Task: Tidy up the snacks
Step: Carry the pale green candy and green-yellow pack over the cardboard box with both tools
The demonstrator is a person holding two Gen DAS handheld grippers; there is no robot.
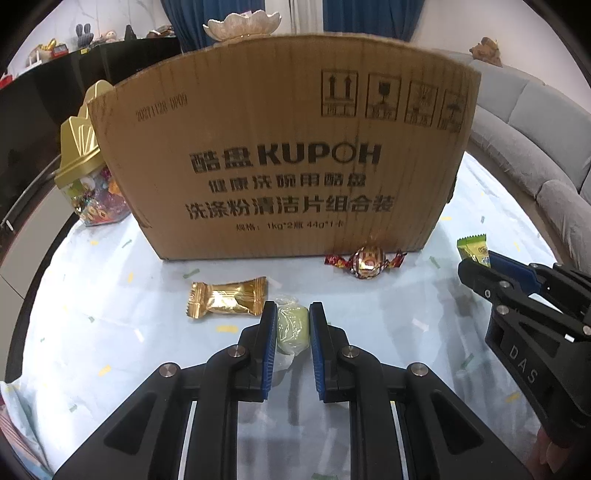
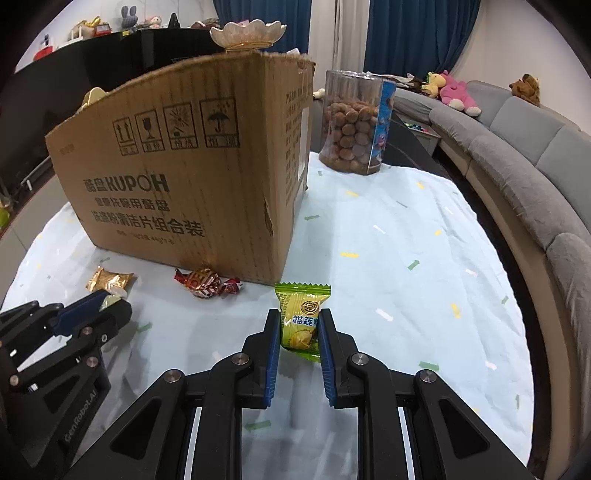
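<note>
Right tongs (image 2: 298, 325) pinch green packet (image 2: 301, 319) upright, lengthwise

Both wrist views close, angled down along claws toward cardboard box (image 1: 280, 155); shared: box, tablecloth (image 2: 388, 258).

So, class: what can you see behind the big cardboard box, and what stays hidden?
Behind the cardboard box, a white flower-shaped bowl shows above its top edge, and a gold lid on a jar of sweets sticks out at its left. The box's inside cannot be seen.
</note>
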